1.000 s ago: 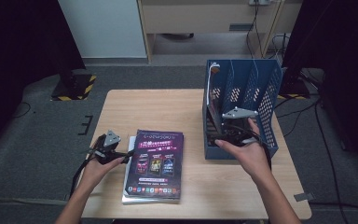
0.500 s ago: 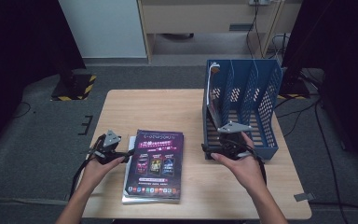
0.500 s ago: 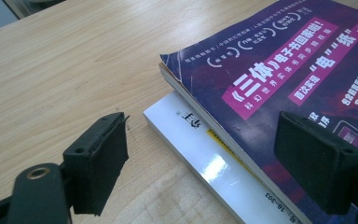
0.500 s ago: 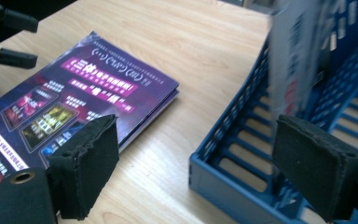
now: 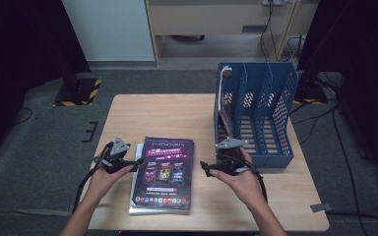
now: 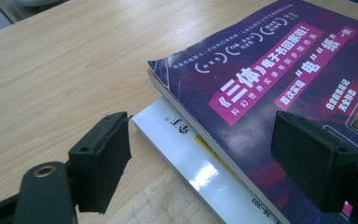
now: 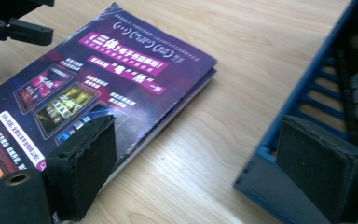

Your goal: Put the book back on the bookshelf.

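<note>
Forearms came in from the near edge of the wooden tabletop as I worked the rig from afar, one pair of tongs in each hand. My left tongs sat at the left edge of the purple magazine, their jaws apart and just closing, one pad out over bare wood, the other above the purple cover, neither pressing on anything I could see. In the left gripper view, the jaws straddled the stack's corner, where the purple magazine lay on top of a white booklet whose edge stuck out beneath it. My right tongs hung low between the magazine and the blue file rack, jaws wide apart and holding nothing. In the right gripper view, one pad stood over the magazine's near corner and the other against the rack's blue base. The magazine stack lay flat at the near middle of the tabletop, well clear of the rack. Farther off, the rack stood upright at the far right, with a magazine already standing in its leftmost slot. Beyond lay grey floor and a pale cabinet.
</note>
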The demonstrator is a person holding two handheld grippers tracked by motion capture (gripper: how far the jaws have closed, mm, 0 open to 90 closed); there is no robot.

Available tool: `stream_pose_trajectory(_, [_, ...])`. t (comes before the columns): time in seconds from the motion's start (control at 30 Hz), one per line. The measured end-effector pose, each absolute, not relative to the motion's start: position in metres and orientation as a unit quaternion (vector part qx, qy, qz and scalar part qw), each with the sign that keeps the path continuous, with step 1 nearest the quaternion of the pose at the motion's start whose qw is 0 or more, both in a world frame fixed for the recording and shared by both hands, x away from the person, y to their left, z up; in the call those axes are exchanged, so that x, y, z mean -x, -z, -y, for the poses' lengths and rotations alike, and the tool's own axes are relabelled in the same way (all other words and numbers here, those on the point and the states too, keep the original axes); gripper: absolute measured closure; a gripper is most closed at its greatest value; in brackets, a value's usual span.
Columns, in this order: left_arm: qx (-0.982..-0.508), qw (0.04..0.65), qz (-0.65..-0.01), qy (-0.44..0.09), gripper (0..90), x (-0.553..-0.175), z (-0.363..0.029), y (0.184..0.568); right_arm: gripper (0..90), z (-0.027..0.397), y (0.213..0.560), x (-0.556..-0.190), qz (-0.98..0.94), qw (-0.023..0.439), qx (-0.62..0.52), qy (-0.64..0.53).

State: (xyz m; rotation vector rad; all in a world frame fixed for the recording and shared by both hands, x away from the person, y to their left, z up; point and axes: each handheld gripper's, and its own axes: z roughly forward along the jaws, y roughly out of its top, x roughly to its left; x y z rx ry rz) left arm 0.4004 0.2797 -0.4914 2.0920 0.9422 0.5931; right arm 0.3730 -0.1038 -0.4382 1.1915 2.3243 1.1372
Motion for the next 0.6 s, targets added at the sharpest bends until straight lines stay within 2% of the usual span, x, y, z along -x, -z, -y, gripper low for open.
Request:
stream_pose_trajectory(0.37, [-0.82,0.38,-0.363,-0.227,26.1,-0.4,-0.278,0.489,13.9,0.071,0.459,-0.378,-0.817,0.121,-0.403,-0.394])
stream_pose_trajectory(0.6, [-0.823,0.383,-0.358,-0.22,26.6,-0.399,-0.274,0.489,14.2,0.054,0.469,-0.381,-0.818,0.113,-0.402,-0.395])
